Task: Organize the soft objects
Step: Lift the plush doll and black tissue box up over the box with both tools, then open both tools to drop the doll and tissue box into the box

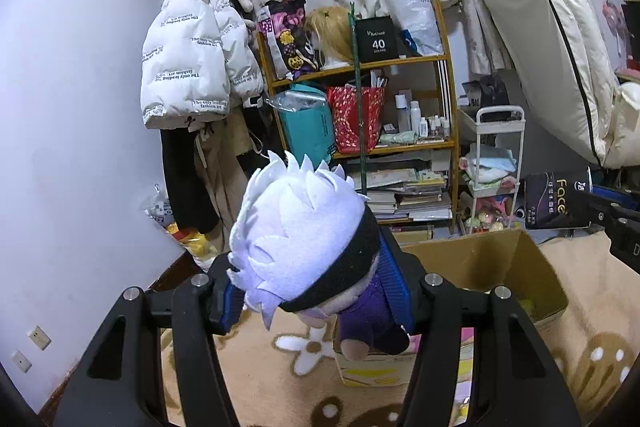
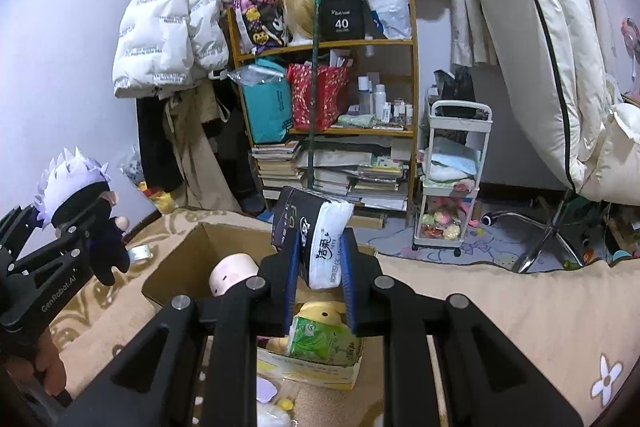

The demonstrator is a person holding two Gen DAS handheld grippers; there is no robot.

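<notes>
My left gripper [image 1: 316, 291] is shut on a plush doll [image 1: 308, 239] with white spiky hair, a black band and a purple body, held above the bed. The doll [image 2: 76, 187] and the left gripper [image 2: 84, 219] also show at the left of the right wrist view. My right gripper [image 2: 318, 267] is shut on a black and white tissue pack [image 2: 316, 231], held over an open cardboard box [image 2: 180, 259]. The pack [image 1: 556, 199] shows at the right of the left wrist view. The box [image 1: 492, 259] holds a pink round plush [image 2: 234, 271], a yellow plush [image 2: 324, 311] and a green tissue pack [image 2: 320, 339].
The box stands on a beige blanket [image 2: 500, 307] with flower prints. Behind are a wooden shelf [image 2: 332, 45] with bags and books, a white trolley [image 2: 452, 179], a white jacket [image 2: 160, 27] on the wall, and bedding [image 2: 540, 27] leaning at the right.
</notes>
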